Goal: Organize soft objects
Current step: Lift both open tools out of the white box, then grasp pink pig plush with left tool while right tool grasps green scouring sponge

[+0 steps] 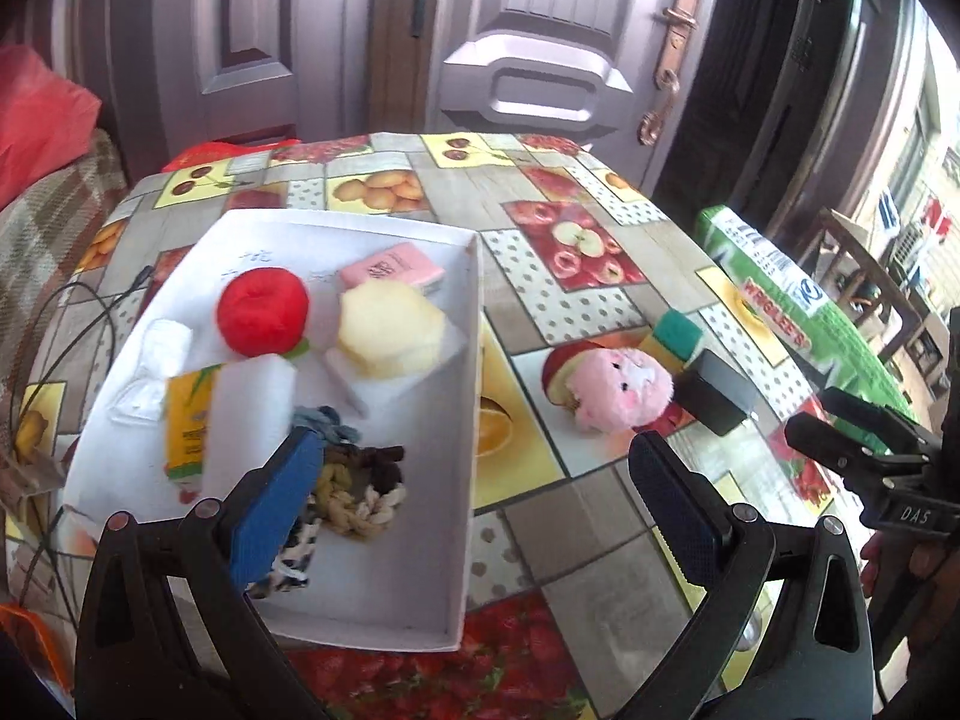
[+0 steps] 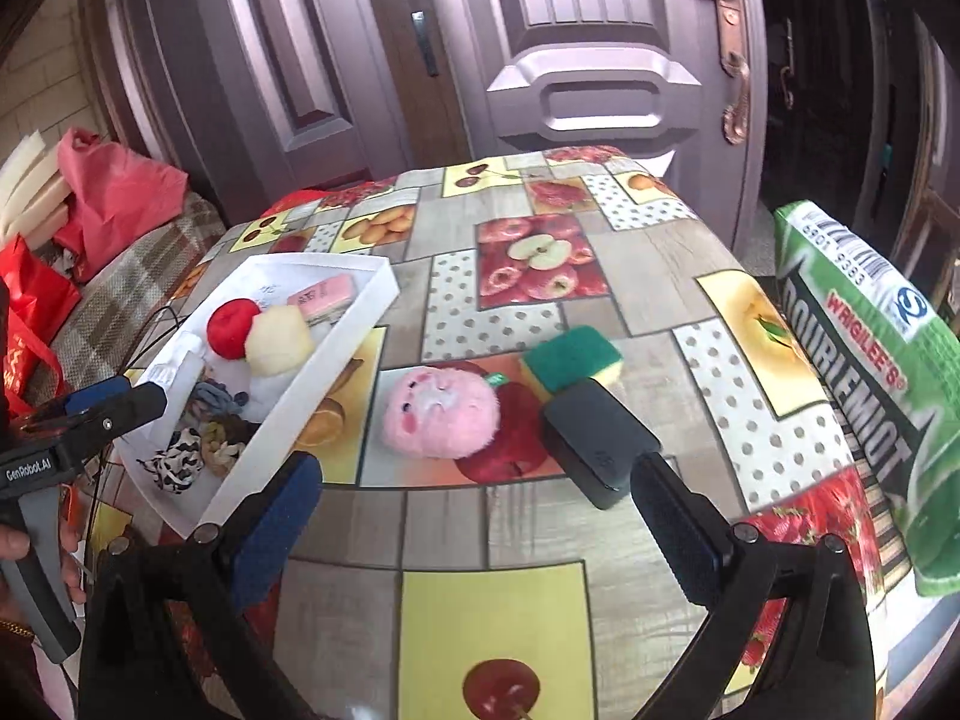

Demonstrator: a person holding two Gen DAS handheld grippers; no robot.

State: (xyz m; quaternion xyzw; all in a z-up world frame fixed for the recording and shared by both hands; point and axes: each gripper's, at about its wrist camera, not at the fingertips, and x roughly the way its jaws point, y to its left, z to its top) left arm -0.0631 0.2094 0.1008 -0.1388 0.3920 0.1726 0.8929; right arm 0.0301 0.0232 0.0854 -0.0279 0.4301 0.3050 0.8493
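The pink plush toy (image 2: 441, 417) is lying on the fruit-patterned surface (image 2: 540, 540) just beside the white box (image 2: 300, 390), with a green-and-yellow sponge (image 2: 570, 357) and a black case (image 2: 600, 441) near it. The right gripper (image 2: 480, 522) is hovering spread wide, holding nothing. The left gripper (image 1: 474, 504) is gaping empty over the box's hair ties (image 1: 360, 480).
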